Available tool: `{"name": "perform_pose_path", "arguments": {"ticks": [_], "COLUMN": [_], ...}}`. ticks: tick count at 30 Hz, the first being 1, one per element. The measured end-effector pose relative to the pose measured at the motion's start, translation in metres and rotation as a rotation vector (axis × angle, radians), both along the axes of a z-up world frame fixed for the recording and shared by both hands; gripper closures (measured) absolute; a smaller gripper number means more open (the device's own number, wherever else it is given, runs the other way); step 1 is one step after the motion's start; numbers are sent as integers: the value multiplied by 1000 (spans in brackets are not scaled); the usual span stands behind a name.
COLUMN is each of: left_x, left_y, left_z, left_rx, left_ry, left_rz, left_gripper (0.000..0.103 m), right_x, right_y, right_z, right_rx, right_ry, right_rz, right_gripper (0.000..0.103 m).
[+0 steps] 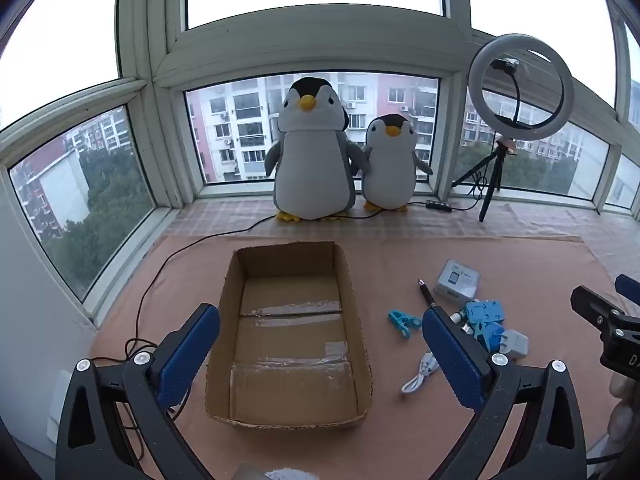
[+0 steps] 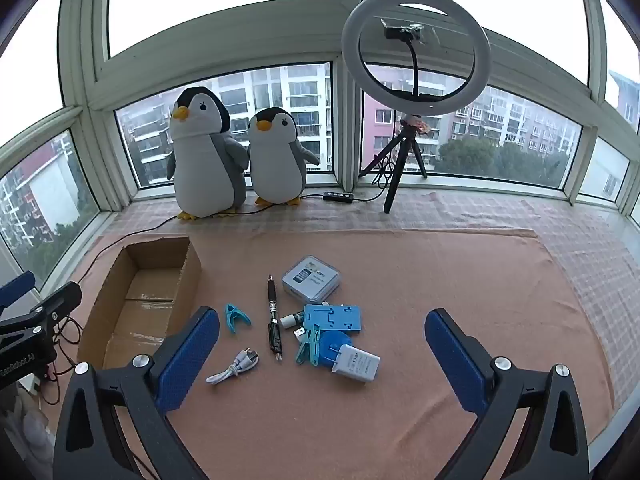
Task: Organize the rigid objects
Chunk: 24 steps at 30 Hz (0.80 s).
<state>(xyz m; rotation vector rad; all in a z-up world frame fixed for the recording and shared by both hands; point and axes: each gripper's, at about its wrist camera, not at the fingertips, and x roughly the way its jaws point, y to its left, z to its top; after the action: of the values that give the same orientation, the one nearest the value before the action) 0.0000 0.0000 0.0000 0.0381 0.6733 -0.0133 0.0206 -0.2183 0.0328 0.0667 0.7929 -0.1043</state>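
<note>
An open cardboard box (image 1: 240, 280) lies empty on the pink cloth; it also shows in the right wrist view (image 2: 120, 280). My left gripper (image 1: 320, 324) is open above the box. My right gripper (image 2: 322, 328) is open above a pile of small objects: a black pen (image 2: 273, 312), a white charger plug (image 2: 358, 365), a blue plastic piece (image 2: 334, 318), a grey case (image 2: 311, 279), a teal clip (image 2: 235, 317) and a white cable (image 2: 234, 368). The same pile shows in the left wrist view (image 1: 480, 316), right of the box.
Two plush penguins (image 2: 240, 156) and a ring light on a tripod (image 2: 414, 52) stand on the window ledge. A black wire (image 1: 160, 276) runs left of the box. The pink cloth (image 2: 440, 272) covers the work surface.
</note>
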Motion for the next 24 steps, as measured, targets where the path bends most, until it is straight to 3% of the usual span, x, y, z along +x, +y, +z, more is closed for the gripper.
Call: {"name": "perform_pose_path", "arguments": {"ticks": [24], "left_x": [1], "left_y": [0], "left_z": [-1], "left_rx": [8], "left_ry": [1], "left_rz": [8], "left_gripper": [0], "right_x": [-3], "right_y": [-4], "right_z": [-6], "right_rx": [4], "right_ry": [20], "right_rz": [-5], "right_gripper": [1]}}
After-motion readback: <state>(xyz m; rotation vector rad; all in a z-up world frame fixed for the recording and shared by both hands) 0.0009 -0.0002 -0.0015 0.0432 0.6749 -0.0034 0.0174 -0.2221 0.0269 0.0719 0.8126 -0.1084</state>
